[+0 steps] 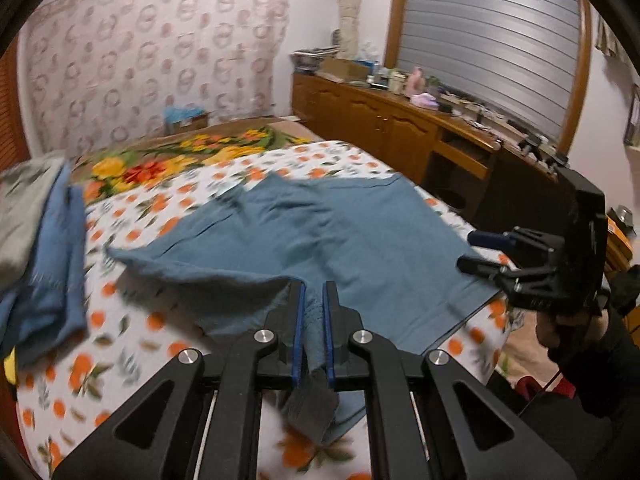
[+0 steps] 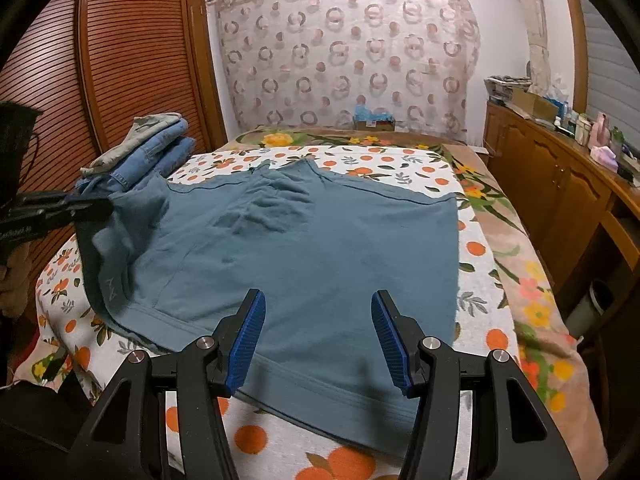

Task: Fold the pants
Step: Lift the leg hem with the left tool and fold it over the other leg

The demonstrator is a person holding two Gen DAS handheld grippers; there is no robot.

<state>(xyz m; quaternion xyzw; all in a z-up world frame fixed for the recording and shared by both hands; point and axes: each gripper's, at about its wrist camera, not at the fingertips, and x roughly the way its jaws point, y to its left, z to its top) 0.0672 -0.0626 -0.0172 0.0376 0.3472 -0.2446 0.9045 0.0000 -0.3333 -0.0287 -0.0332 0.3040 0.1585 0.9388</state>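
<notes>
Teal-blue pants (image 2: 300,240) lie spread on the orange-print bed cover (image 2: 400,160), waistband nearest the right wrist camera. My left gripper (image 1: 314,292) is shut on an edge of the pants (image 1: 320,232), lifting it off the cover; a grey tag hangs below the pads. The right wrist view shows that left gripper (image 2: 100,204) at the left, holding up the raised corner. My right gripper (image 2: 318,300) hovers open over the waistband, nothing between its blue pads. It also shows at the right edge (image 1: 466,250) of the left wrist view.
Folded jeans and other clothes (image 2: 160,148) are stacked on the bed's far left. A wooden sideboard (image 2: 560,184) with clutter runs along the right, a bin (image 2: 592,300) on the floor beside it. A slatted wardrobe (image 2: 120,60) stands left. A small box (image 2: 374,122) sits at the bed's far end.
</notes>
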